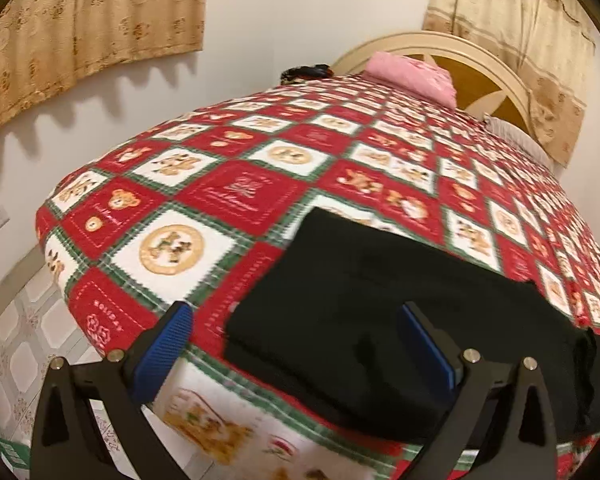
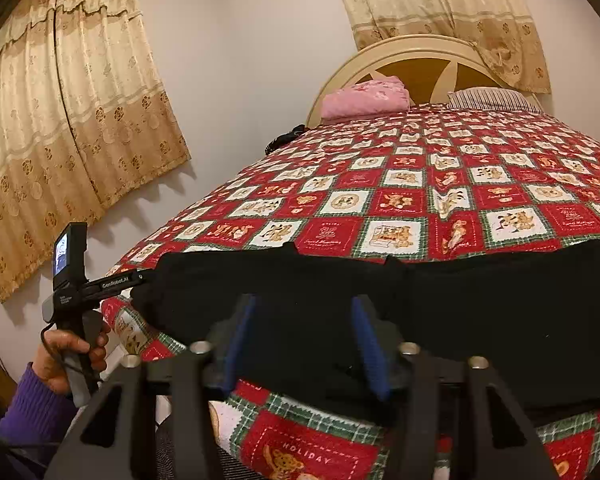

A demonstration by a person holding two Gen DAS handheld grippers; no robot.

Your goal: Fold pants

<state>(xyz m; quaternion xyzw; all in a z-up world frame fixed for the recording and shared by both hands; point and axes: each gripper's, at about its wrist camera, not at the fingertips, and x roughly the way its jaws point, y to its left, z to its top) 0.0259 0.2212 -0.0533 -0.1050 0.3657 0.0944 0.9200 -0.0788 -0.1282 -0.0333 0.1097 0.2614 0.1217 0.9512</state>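
Note:
The black pants (image 1: 380, 312) lie folded in a flat stack near the front edge of the bed; they also show in the right wrist view (image 2: 440, 320). My left gripper (image 1: 296, 320) is open, its blue pads spread wide over the stack's left end, holding nothing. My right gripper (image 2: 302, 316) is open with a narrower gap, hovering over the stack's front middle, empty. The left gripper (image 2: 140, 278) with the hand holding it also shows at the pants' left end in the right wrist view.
The bed wears a red, white and green checked bear quilt (image 1: 260, 184). A pink folded cloth (image 2: 364, 100) and a striped pillow (image 2: 492, 98) lie by the headboard (image 2: 420, 64). Curtains (image 2: 72, 128) hang on the wall. Tiled floor (image 1: 24, 344) lies left of the bed.

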